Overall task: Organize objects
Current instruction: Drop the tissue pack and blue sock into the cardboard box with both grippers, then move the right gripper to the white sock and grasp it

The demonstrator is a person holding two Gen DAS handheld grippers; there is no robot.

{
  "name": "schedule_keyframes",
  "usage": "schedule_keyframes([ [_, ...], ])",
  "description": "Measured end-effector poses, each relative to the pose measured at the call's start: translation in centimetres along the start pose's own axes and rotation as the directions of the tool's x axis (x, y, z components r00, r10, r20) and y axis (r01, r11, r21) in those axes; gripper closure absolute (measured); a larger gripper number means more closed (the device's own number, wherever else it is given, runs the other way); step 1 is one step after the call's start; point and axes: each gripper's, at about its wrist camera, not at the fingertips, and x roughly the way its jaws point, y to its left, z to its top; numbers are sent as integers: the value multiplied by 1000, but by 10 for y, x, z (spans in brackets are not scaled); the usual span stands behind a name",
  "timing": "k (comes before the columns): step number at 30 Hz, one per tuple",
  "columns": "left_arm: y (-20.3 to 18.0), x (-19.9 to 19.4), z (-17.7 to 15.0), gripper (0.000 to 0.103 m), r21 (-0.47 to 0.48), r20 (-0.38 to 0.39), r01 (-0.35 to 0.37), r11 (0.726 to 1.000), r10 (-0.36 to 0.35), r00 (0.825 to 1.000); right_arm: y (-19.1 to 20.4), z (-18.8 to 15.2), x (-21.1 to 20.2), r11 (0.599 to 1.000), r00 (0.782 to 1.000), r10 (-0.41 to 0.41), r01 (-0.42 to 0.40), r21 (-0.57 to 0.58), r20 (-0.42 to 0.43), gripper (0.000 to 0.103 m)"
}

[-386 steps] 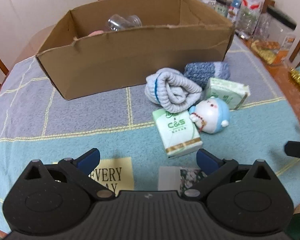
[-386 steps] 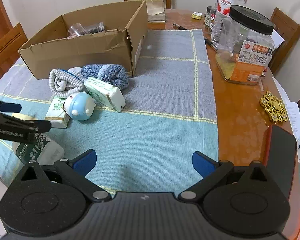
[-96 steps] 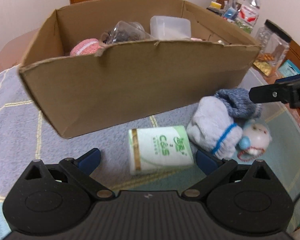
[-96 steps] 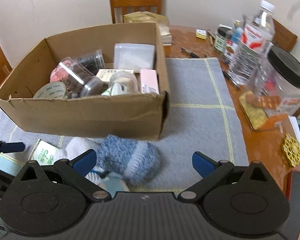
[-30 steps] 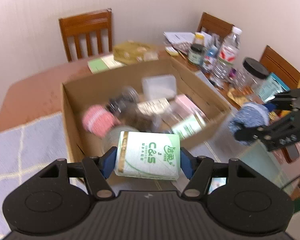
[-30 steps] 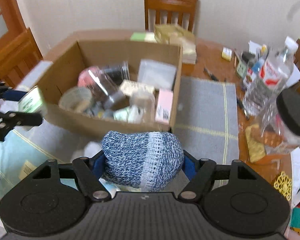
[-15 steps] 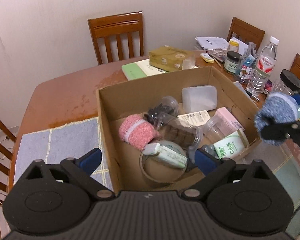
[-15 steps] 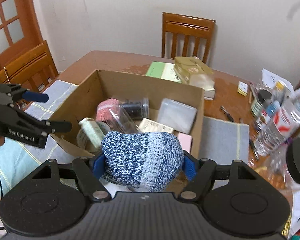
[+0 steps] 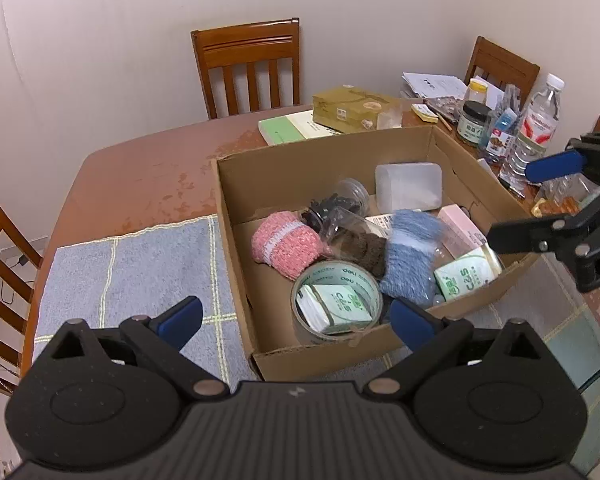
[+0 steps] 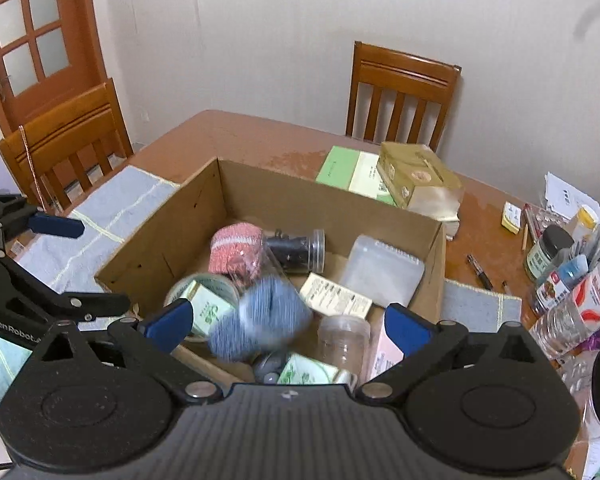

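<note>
A brown cardboard box (image 9: 240, 264) (image 10: 160, 236) stands on the table. A blue knitted sock roll (image 9: 408, 264) (image 10: 260, 320) is blurred inside it, free of any gripper. A green tissue pack (image 9: 336, 306) (image 10: 206, 306) lies inside a tape ring (image 9: 300, 286). A second tissue pack (image 9: 466, 276) leans at the box's right wall. My left gripper (image 9: 296, 316) is open and empty above the box's near wall. My right gripper (image 10: 288, 322) is open and empty above the box.
The box also holds a pink sock roll (image 9: 286, 244), clear jars (image 10: 296, 248) and a clear plastic case (image 9: 408, 186). Bottles and jars (image 9: 536, 124) crowd the table's right side. Books (image 10: 352, 172) lie behind the box. Wooden chairs (image 9: 248, 68) surround the table.
My right gripper has opened and the blue sock roll has dropped into the box. My left gripper stays open above the box; the tissue pack now lies inside the tape ring.
</note>
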Motion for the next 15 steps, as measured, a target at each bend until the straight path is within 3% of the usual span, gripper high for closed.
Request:
schedule_keyframes([
  [15,-23,-7,-20,3,26,-9,23,999,-23,1000,-2,-52,-14,997,997,-68,69,42,-34,0],
])
